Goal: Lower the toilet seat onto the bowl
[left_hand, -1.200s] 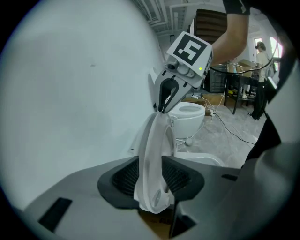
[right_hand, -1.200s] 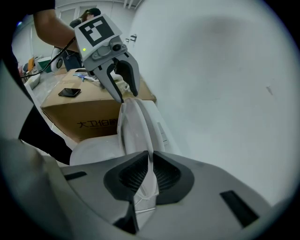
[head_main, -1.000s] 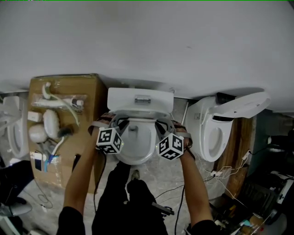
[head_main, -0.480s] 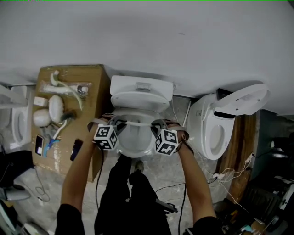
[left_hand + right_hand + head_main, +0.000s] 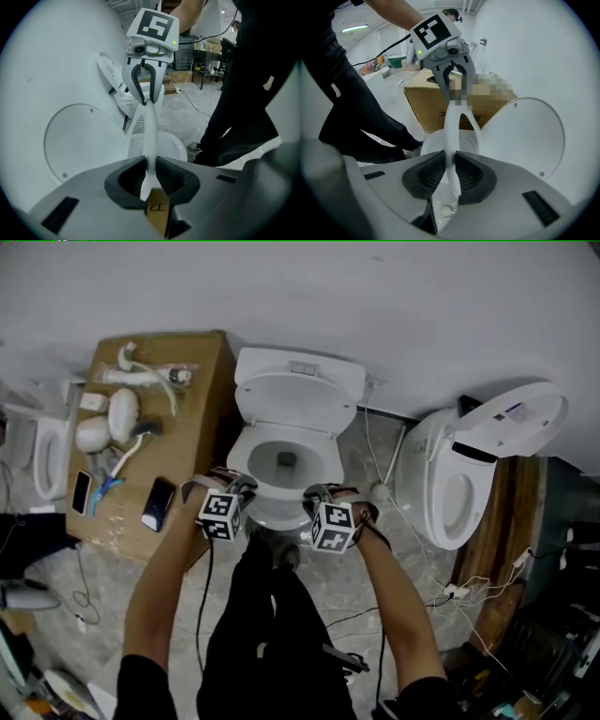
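One toilet seat (image 5: 279, 509), front toward person (image 5: 272, 634)

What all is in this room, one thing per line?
toilet: 1, white, centre, lid up
toilet seat: 1, white, rim between both grippers' jaws
other toilets: 2, white, right side and left edge
cardboard box: 1, brown, left of centre toilet, white fittings and dark phone on top
cables: several, floor at right
left hand-held gripper: 1, grey, jaws opening, seat between them
right hand-held gripper: 1, grey, jaws opening, seat between them
forearms: 2, bare, bottom centre
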### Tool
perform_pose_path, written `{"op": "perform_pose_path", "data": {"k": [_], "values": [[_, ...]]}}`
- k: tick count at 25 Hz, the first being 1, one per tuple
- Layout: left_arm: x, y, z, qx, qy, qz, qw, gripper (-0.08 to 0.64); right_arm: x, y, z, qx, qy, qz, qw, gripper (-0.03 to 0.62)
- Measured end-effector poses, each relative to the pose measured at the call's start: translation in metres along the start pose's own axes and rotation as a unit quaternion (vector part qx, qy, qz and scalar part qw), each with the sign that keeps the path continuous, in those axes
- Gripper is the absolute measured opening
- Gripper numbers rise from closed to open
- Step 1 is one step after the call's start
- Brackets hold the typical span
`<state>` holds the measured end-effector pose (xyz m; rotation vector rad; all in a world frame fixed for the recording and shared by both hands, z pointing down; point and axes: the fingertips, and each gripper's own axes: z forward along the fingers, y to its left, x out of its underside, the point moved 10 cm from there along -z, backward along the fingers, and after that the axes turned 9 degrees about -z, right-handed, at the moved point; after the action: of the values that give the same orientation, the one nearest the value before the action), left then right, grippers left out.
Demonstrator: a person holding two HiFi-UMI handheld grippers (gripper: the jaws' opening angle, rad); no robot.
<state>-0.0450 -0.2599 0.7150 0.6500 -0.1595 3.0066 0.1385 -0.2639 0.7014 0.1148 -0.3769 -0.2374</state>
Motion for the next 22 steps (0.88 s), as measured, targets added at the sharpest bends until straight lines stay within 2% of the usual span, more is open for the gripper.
{"op": "perform_pose_path", "data": {"k": [9,17,22], "values": [[0.027,-0.063,0.047,0.026,0.002,-0.008,0.9996,0.103,0.002,0.068,0.052,-0.033,0.005,-0.005,0.999,0.101],[0.064,-0.117,0.105,0.035,-0.005,-0.002,0.9994,0.115,0.008,0.127,0.109,-0.021,0.026,-0.004,0.999,0.110],[0.084,-0.149,0.148,0.035,0.002,0.027,0.9990,0.120,0.020,0.157,0.155,-0.013,0.030,-0.004,0.999,0.109]]}}
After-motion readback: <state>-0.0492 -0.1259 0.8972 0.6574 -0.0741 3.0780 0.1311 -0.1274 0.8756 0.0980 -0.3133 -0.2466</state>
